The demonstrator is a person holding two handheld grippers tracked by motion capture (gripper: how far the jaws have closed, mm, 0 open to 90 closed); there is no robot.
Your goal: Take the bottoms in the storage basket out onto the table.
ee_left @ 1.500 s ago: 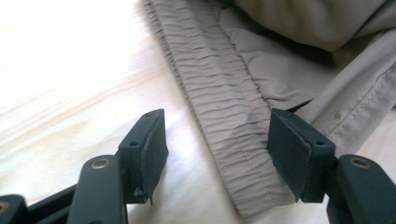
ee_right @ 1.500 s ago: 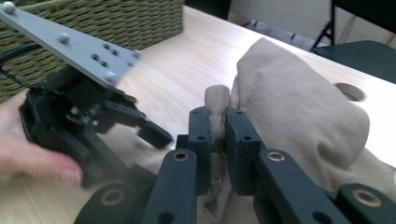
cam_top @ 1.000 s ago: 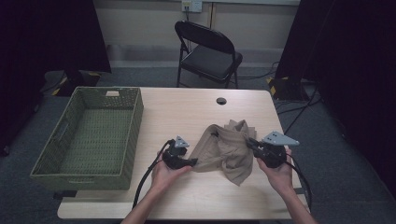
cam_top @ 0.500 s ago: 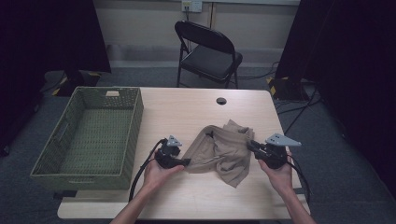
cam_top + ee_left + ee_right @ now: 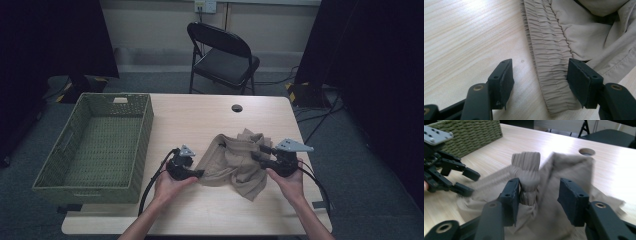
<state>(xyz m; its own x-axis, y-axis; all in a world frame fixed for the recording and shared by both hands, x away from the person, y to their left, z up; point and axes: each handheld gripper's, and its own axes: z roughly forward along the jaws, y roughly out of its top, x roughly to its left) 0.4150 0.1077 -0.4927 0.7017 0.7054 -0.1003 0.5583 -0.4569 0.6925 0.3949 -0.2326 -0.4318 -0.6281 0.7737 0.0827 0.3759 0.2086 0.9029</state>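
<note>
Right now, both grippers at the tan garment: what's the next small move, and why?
Probably close the left gripper on the elastic waistband: its jaws stand open, the band's end between them, unpinched. The right gripper has just been opening, and the bunched garment sits loose between its jaws, so neither grips it.

On the table point(image 5: 210, 115) the basket point(image 5: 95, 142) sits along the left edge, the crumpled garment point(image 5: 235, 162) lies toward the near right, the left gripper point(image 5: 192, 170) just at its left side and the right gripper point(image 5: 260, 152) at its right.
</note>
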